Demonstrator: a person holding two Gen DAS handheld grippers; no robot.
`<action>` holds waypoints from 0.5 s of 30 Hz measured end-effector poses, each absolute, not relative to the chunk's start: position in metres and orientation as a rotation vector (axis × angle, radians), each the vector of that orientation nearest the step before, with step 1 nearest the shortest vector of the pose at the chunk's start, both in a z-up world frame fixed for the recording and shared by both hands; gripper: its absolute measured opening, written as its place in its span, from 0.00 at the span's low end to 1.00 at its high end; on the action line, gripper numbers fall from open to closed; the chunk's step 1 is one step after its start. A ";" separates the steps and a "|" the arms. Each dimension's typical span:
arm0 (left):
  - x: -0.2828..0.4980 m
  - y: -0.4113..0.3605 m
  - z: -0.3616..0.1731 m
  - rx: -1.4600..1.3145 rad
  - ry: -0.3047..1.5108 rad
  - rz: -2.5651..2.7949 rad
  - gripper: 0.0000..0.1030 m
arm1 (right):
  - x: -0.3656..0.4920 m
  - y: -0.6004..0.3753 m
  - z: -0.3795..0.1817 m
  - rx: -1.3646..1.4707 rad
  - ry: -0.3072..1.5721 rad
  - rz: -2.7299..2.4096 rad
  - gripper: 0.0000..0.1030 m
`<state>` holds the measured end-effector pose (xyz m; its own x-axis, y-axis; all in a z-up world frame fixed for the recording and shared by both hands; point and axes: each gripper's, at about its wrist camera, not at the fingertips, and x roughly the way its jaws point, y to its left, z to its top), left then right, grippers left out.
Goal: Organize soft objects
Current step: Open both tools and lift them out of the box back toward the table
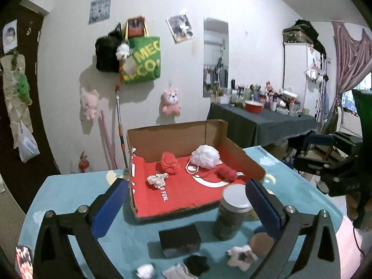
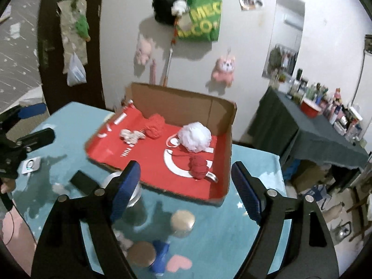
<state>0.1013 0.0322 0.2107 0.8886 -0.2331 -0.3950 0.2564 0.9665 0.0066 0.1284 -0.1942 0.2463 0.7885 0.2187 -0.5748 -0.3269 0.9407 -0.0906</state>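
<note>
Left wrist view: left gripper [image 1: 187, 200] jaws spread wide, nothing between the blue pads. Ahead on the teal table [image 1: 69, 200], an open cardboard box [image 1: 176, 134] with red lining holds a white mesh pouf [image 1: 205, 156], red pouf [image 1: 170, 162], red yarn ball [image 1: 226, 173] and a small white scrap [image 1: 157, 180]. Lidded jar [image 1: 230, 211] and black block [image 1: 179, 239] stand just before the box; soft bits lie nearest the camera.

Right wrist view: right gripper [image 2: 186, 190] also wide apart, empty. Same box [image 2: 183, 102], same four soft items inside; yarn ball [image 2: 198, 167] nearest the fingers.
</note>
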 end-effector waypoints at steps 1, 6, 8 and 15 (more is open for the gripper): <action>0.094 0.031 0.208 0.059 0.392 -0.248 1.00 | 0.114 -0.194 0.247 -0.180 0.569 0.306 0.92; 0.054 0.022 0.183 0.034 0.357 -0.211 1.00 | 0.063 -0.194 0.236 -0.152 0.488 0.307 0.92; 0.044 0.018 0.172 0.030 0.348 -0.197 1.00 | 0.046 -0.193 0.226 -0.146 0.464 0.288 0.92; 0.021 0.011 0.128 -0.003 0.367 -0.141 1.00 | 0.008 -0.200 0.179 -0.074 0.443 0.219 0.92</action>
